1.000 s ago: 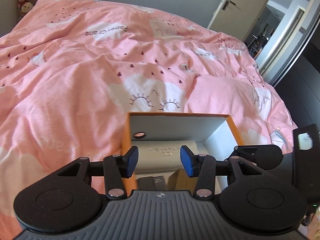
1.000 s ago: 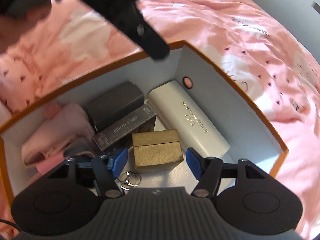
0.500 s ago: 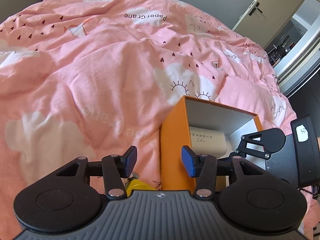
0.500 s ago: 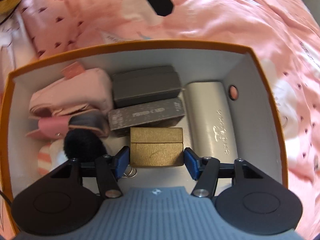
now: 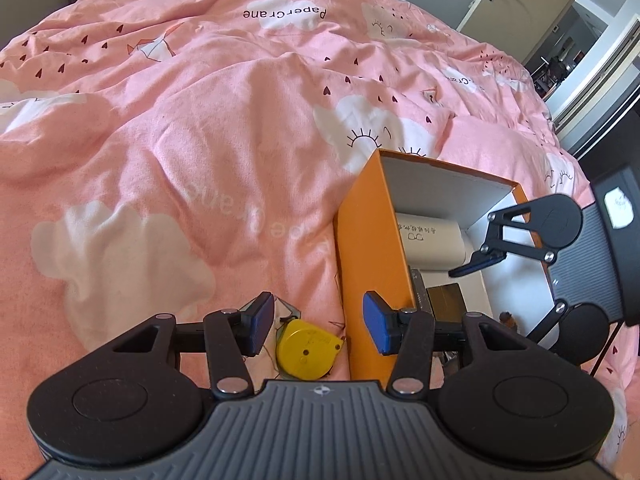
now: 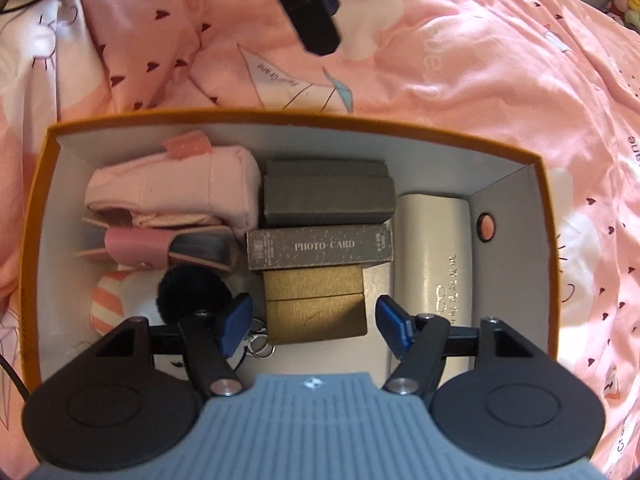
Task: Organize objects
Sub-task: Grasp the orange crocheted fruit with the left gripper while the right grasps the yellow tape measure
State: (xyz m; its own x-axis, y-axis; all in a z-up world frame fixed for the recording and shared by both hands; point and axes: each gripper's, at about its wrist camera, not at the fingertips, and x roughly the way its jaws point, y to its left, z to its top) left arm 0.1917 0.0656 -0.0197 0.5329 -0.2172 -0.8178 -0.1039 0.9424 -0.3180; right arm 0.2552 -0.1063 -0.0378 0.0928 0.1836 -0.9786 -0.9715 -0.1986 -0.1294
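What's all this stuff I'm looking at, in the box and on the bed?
box: one, orange outside, white inside, on bed
duvet: one, pink with clouds
tape measure: one, yellow, on duvet beside box
gold box: one, in box
photo-card box: one, grey
dark case: one, grey
glasses case: one, white, right side
pink pouches: two, left side
pompom: one, black
left gripper: open, over tape measure
right gripper: open, jaws just widened, straddling gold box

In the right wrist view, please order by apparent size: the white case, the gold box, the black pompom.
1. white case
2. gold box, though it may lie nearer the camera, so this is unsure
3. black pompom, partly hidden
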